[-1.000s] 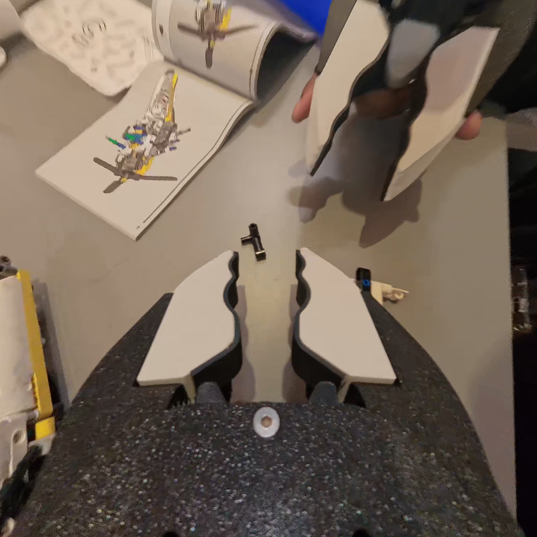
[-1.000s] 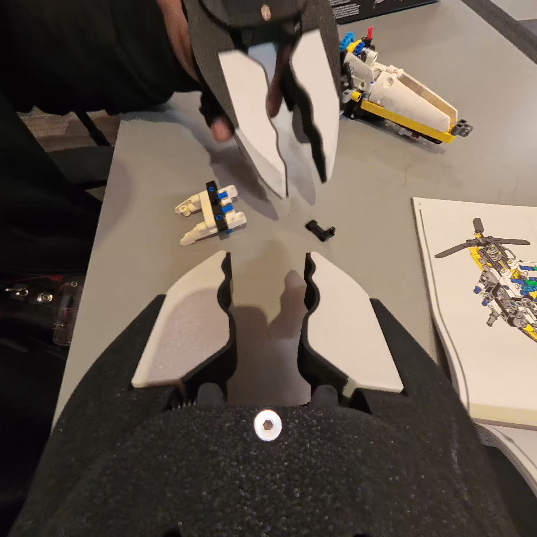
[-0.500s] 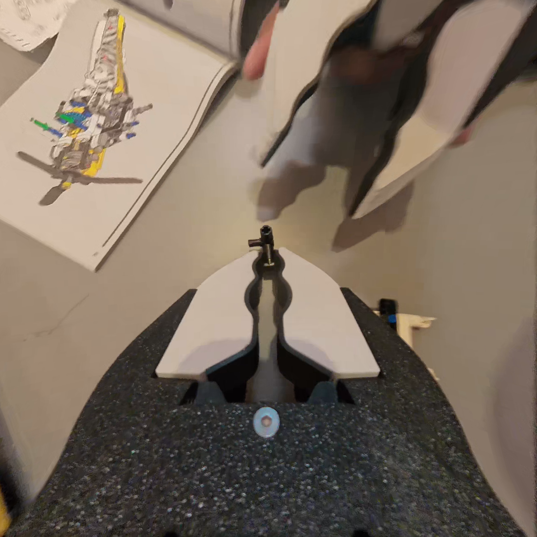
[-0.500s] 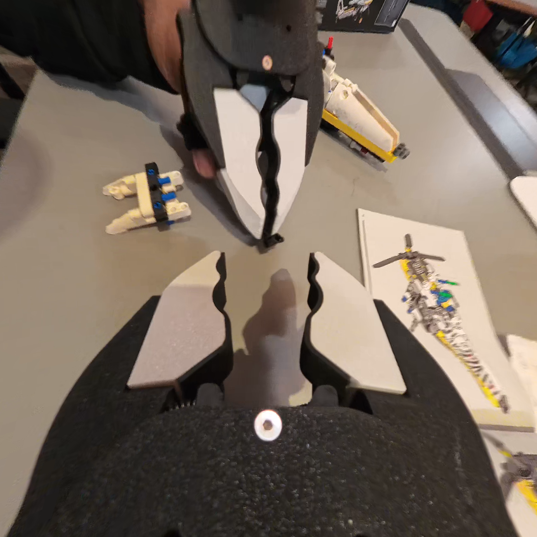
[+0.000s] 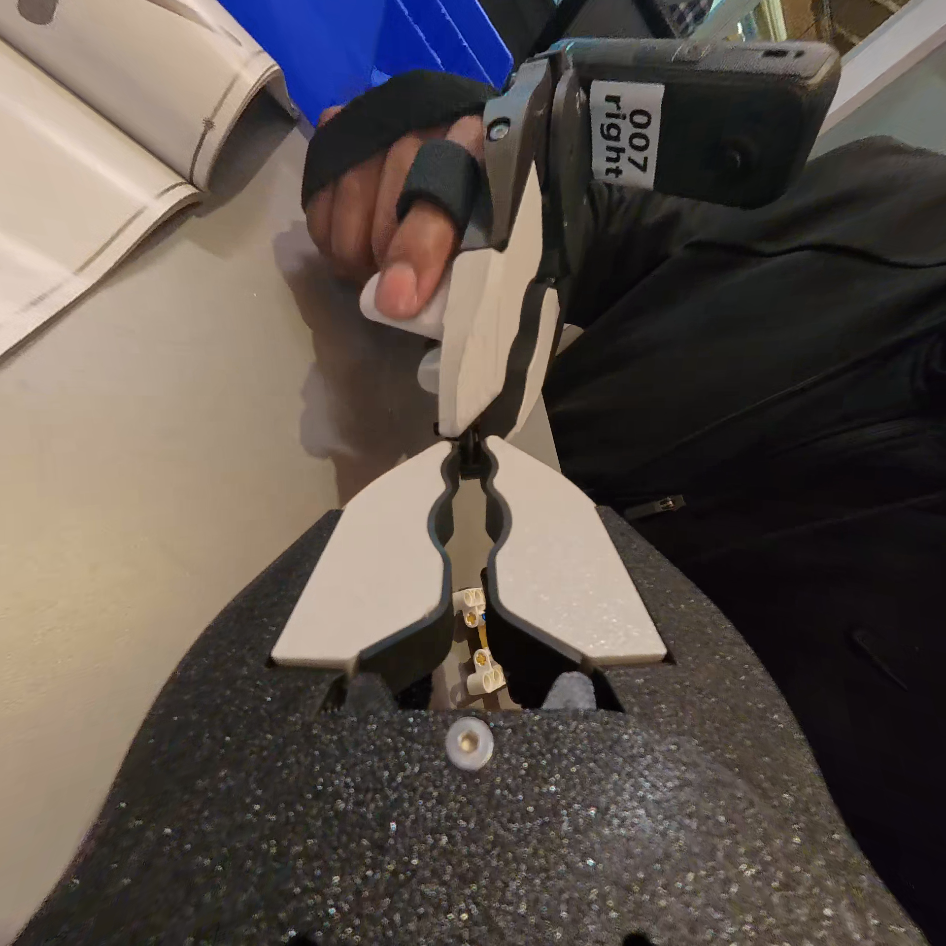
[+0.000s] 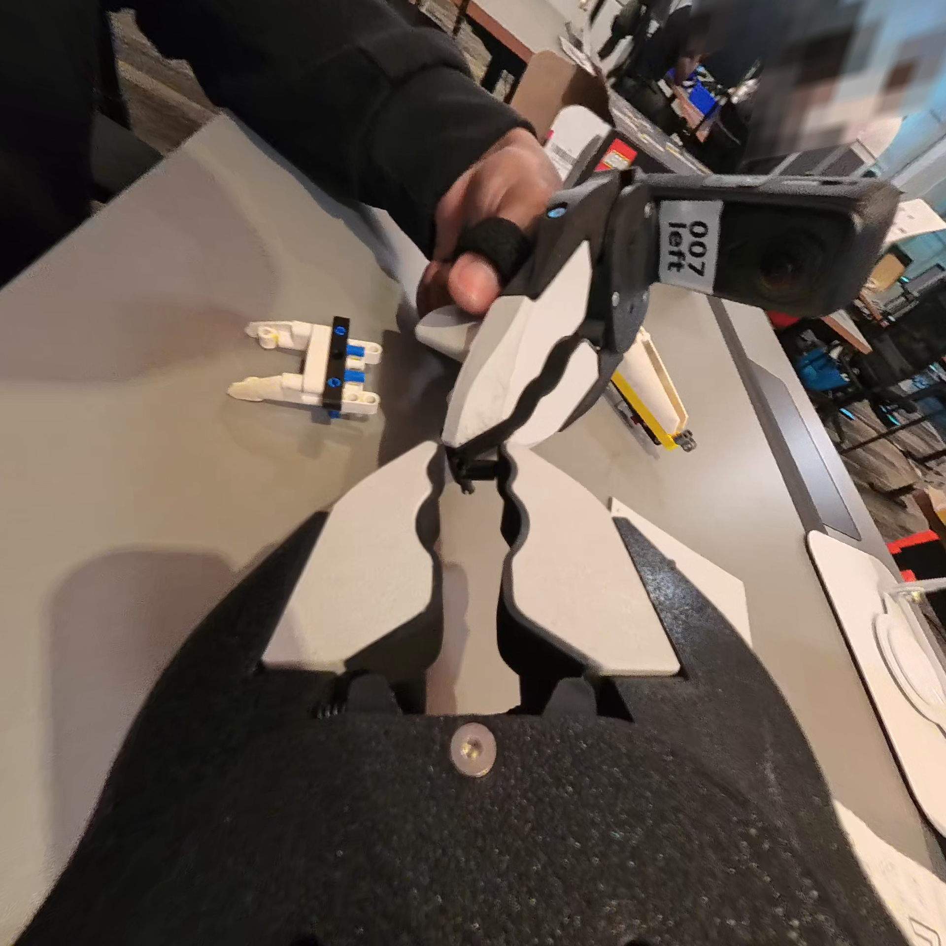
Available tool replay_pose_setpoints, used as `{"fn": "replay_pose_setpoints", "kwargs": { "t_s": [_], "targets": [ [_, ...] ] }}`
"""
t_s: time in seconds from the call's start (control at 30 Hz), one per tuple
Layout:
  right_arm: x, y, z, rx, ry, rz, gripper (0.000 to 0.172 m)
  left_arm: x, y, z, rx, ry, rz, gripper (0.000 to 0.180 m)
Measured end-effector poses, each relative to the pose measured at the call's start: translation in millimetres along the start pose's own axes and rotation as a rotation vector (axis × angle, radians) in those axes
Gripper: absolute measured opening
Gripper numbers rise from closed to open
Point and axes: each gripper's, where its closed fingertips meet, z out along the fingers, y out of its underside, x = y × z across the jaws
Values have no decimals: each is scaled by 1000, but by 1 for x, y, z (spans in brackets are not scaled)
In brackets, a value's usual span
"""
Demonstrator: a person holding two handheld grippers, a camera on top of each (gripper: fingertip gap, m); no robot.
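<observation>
Left gripper (image 5: 468,450): raised off the table, its jaws drawn in on a small black connector piece (image 5: 468,460) pinched right at the tips; the wider hollows behind the tips are bare
Right gripper (image 6: 473,463): meets the left one tip to tip, jaws narrowed around the crossbar of the same black piece, which spans from pad to pad; the pads look to be pressing on it, though the blur there makes contact hard to confirm
Black piece: in the air between the two grippers, clear of the grey table (image 6: 153,486), with a short stub hanging below the right gripper's tips
Hands: a person's left hand (image 6: 491,240) and right hand (image 5: 389,205), each with a black strap over a finger, squeeze the grippers' triggers
On the table, left of the grippers in the right wrist view: a small white build with a black bar and blue pegs (image 6: 312,371), lying flat and well apart from the tips
Behind the left gripper: a larger white and yellow model (image 6: 652,399), partly hidden by the gripper's fingers
Under the left gripper: white brick parts (image 5: 478,645) show through the gap between its fingers
Far side: an open booklet (image 5: 102,169) and a blue box (image 5: 368,46)
Right edge of the right wrist view: a white tray (image 6: 870,640) near the table's edge
</observation>
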Motion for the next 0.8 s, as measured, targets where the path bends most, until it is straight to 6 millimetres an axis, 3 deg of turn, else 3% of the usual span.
{"fn": "replay_pose_setpoints", "kwargs": {
  "t_s": [0.17,0.33,0.43,0.8],
  "targets": [
    [12,9,-3,-7,28,135,17,-5,-11,-9,88,-28,52,20],
    [26,5,-12,59,60,309,17,-12,-31,-27,237,-261,425,23],
    [30,3,-15,79,78,344,17,-10,-30,-25,228,-326,589,25],
    [27,-3,-18,132,41,424,17,-3,-31,-13,225,-452,926,14]
  ]
}}
